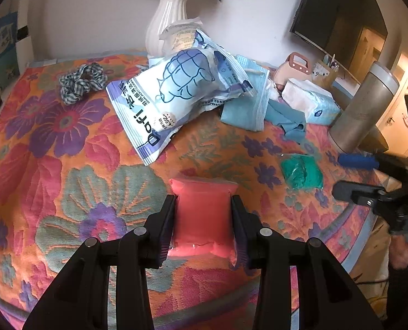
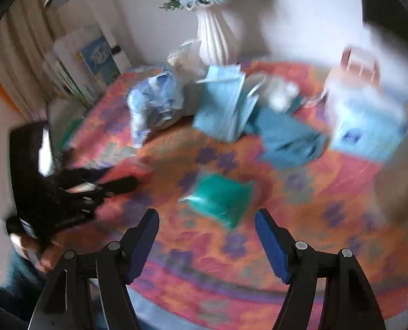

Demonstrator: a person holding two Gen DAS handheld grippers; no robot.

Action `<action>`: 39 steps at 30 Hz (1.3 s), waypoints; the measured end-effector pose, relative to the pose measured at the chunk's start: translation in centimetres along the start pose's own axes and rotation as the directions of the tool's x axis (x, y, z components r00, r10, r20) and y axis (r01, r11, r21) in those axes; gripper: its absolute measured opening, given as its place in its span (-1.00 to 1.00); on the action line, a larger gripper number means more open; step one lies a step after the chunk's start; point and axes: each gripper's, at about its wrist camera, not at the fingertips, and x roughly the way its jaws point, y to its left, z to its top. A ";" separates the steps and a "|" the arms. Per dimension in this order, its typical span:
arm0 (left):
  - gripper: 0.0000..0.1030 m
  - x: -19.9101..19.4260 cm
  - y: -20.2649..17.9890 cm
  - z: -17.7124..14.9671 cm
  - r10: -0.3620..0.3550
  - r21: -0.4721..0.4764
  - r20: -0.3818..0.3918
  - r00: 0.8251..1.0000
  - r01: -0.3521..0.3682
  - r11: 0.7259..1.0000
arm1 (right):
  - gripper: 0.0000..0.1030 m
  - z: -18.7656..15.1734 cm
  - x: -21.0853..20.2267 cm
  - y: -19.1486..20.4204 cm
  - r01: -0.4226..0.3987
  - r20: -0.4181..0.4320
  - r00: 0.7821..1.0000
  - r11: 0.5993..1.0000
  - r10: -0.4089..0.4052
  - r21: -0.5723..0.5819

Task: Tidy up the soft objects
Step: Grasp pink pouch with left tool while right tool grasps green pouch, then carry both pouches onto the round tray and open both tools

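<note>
A pink soft packet [image 1: 202,214] sits between the pads of my left gripper [image 1: 203,200], which is shut on it just above the floral tablecloth [image 1: 66,165]. A green soft packet [image 1: 301,172] lies flat on the cloth to the right. In the blurred right wrist view, the green packet [image 2: 221,198] lies just beyond my right gripper [image 2: 207,217]. That gripper is open with nothing between its blue pads. From the left wrist view, the right gripper [image 1: 352,177] shows at the right edge, beside the green packet.
Behind lie a large white-and-blue bag [image 1: 176,96], a checked scrunchie [image 1: 81,81], blue face masks [image 1: 247,104], a teal cloth [image 1: 286,118] and a tissue pack [image 1: 311,101]. A white vase [image 1: 168,19] stands at the back. A metal flask [image 1: 363,107] stands at the right.
</note>
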 end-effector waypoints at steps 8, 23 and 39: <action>-0.30 0.3 -0.2 0.0 0.002 0.009 -0.010 1.000 -0.001 1.000 | 0.52 1.0 3.5 -0.8 0.050 -0.064 0.996 0.969 -0.067 -0.240; -0.30 0.7 -1.6 -0.1 0.063 0.061 -0.019 0.998 -0.061 0.996 | -0.09 0.5 4.2 -2.5 0.014 0.002 1.000 0.995 -0.014 -0.095; -0.30 -1.1 -10.5 2.0 0.004 0.206 0.020 1.000 -0.008 0.979 | -0.11 -5.3 -5.8 -7.3 0.068 0.041 0.996 0.987 -0.074 0.147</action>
